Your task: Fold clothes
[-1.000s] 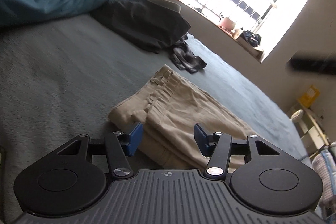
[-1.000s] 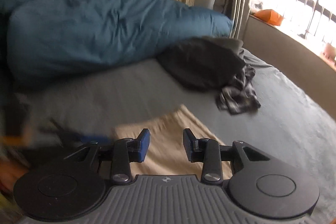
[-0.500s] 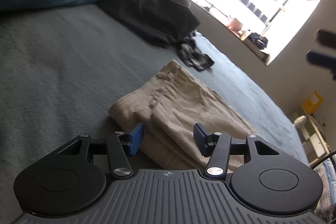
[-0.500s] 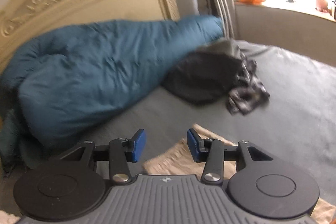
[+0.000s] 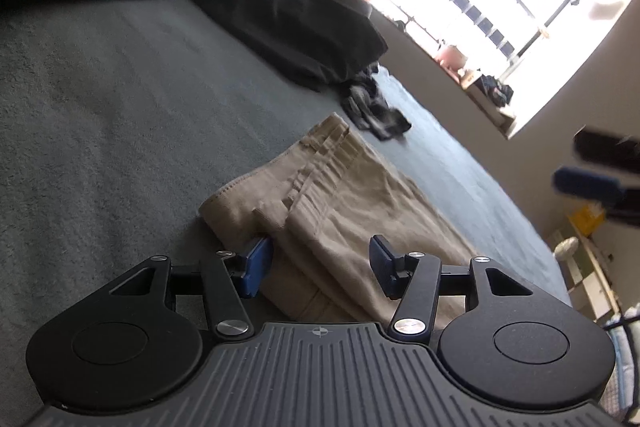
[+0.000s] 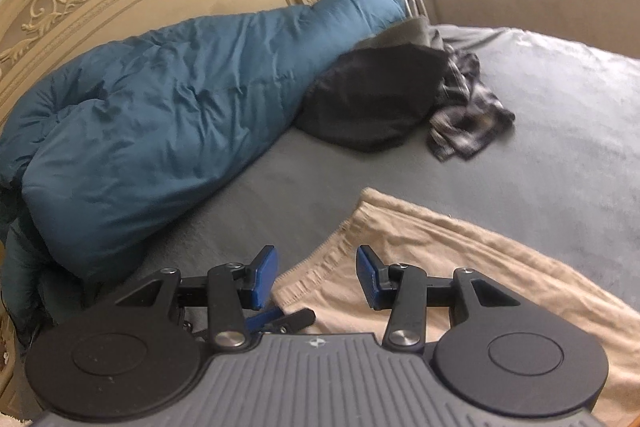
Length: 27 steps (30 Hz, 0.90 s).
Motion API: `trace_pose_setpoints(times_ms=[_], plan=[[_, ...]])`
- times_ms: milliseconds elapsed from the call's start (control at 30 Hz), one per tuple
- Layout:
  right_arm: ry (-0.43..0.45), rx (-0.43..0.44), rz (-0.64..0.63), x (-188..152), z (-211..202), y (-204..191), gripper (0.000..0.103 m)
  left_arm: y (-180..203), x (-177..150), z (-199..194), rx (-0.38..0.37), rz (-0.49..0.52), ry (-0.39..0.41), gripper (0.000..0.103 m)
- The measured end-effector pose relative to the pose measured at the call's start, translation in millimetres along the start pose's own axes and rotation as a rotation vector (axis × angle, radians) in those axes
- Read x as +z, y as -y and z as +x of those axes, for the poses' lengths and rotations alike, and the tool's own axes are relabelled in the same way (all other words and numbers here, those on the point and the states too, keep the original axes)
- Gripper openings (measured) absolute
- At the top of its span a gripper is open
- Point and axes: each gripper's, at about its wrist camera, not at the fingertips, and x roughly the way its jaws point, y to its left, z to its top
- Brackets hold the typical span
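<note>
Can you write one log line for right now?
step: folding | item: tan trousers on bed | left gripper: open | right gripper: open

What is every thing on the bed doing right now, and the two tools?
Tan pants: folded, flat on the bed.
Dark garment: heaped, unfolded.
Plaid cloth: crumpled.
Blue duvet: bunched by the headboard.
Left tool: open, nothing gripped.
Right tool: open, above the pants' edge.

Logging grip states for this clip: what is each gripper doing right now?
Left gripper: open, holding nothing, above the folded beige trousers.
Right gripper: open, holding nothing.
</note>
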Motion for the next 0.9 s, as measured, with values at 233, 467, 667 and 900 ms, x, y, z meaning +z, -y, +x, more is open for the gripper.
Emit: trace_pose_setpoints(times_ms=[233,467,667,900], plan=[[-0.030,-0.029,-0.096,14,55,25,0.047,2,1,0,0.038,0.042,0.046,0.033],[-0.124,-0.045,-0.479,31,130,23,0.046,-1,1,-1,0.038,0.064,0.044,0.026],[-0.264,0.044,-0.542,44,168,30,0.046,2,0,1,0.039,0.109,0.034,0.031],[-0.343,0.068,-0.476,50,193,48,0.047,4,-4,3,0.055,0.169,0.060,0.011]])
